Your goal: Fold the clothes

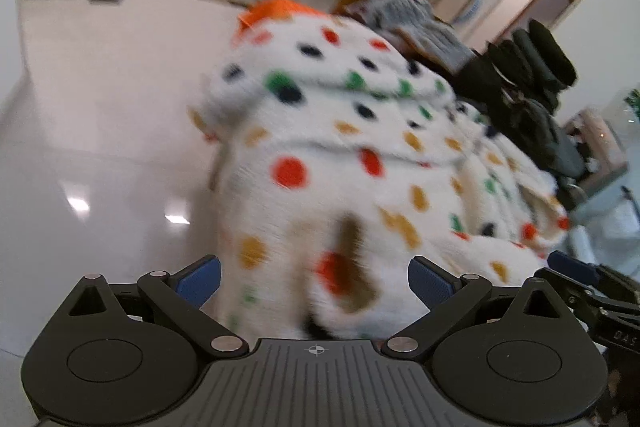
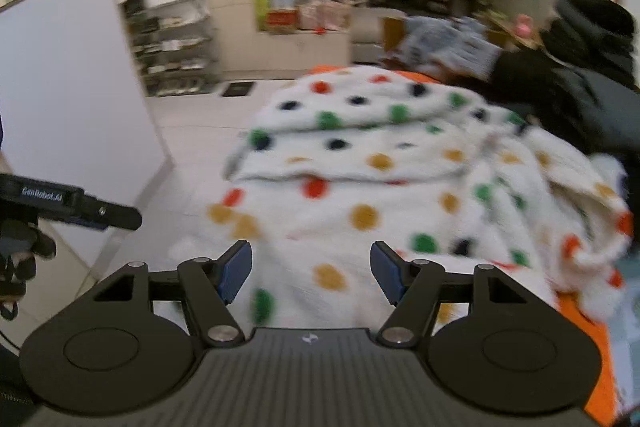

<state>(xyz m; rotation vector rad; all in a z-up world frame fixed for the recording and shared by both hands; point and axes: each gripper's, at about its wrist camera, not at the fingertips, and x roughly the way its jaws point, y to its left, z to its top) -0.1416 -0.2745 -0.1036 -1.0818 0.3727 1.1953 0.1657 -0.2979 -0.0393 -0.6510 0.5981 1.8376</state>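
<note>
The spotted fleece garment, white with red, green, navy and mustard dots, fills the middle and right of the right wrist view and lies in a soft heap over something orange that shows at the lower right and again behind its far edge. Whether that orange surface is a cloth or the counter top itself I cannot tell. In the left wrist view the same garment rises through the centre of the frame, blurred by motion, with one part hanging down towards the camera.

Some folding seems to be done: across the upper middle of both views, layers of fleece lie one over another with clear horizontal edges, like a part doubled back on itself. The rest looks unfinished. At the right of the right wrist view the cloth is rumpled and bunched, and the near edge spreads loose, so I judge the task to be roughly midway, with squaring up and at least one more fold left.

The right gripper has its jaws wide, with fleece showing in the gap beyond them but nothing pinched. The left gripper also stands with wide jaws; fleece fills the space between the pads, yet they do not appear to press on it.

Other clothes, grey and dark, are stacked behind at the upper right, seemingly waiting.
</note>
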